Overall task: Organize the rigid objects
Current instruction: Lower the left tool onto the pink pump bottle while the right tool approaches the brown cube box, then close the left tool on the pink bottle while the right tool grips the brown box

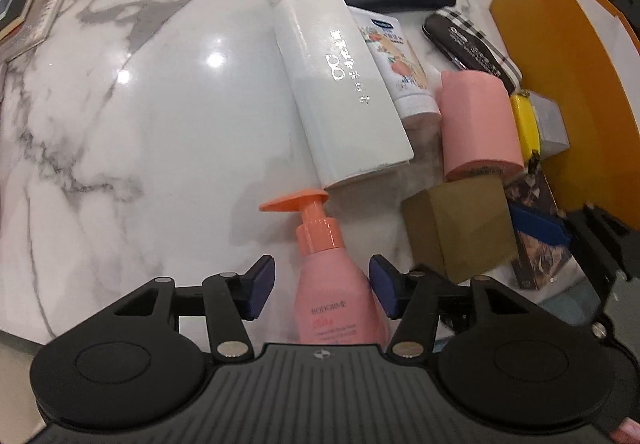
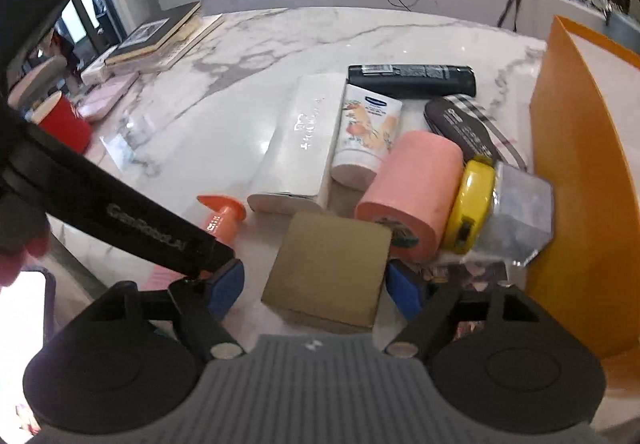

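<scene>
Left gripper [image 1: 322, 286] half-open around the pink pump bottle [image 1: 340, 300], low centre — I'd centre before squeezing. Right gripper [image 2: 316, 286] wide, straddling the tan box [image 2: 330, 268] — not pressing.

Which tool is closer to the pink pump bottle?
Left. The left tool has the pink pump bottle between its open fingers. The right tool sits around the brown box beside it.
</scene>
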### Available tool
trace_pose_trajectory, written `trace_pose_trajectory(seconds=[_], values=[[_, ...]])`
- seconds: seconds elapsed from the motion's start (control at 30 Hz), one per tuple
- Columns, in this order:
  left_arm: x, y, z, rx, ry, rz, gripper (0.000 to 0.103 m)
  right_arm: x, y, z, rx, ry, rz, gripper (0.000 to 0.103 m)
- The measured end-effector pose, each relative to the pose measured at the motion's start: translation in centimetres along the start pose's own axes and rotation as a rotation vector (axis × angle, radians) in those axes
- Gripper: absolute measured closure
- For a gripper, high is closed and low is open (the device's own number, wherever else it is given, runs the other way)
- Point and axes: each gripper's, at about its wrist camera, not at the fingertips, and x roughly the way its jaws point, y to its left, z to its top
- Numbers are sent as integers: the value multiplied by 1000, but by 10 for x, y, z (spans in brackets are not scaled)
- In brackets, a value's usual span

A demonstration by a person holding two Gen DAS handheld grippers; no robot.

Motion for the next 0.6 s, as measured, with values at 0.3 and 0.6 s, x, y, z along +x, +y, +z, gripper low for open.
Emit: trace_pose_trajectory(seconds=[0.3, 0.6], values=[[11, 12, -10, -68, 102, -96, 32, 2, -12, -2, -8, 65, 5, 40], [4, 11, -14, -28, 98, -104, 32, 4, -6, 0, -98, 66, 42, 41]])
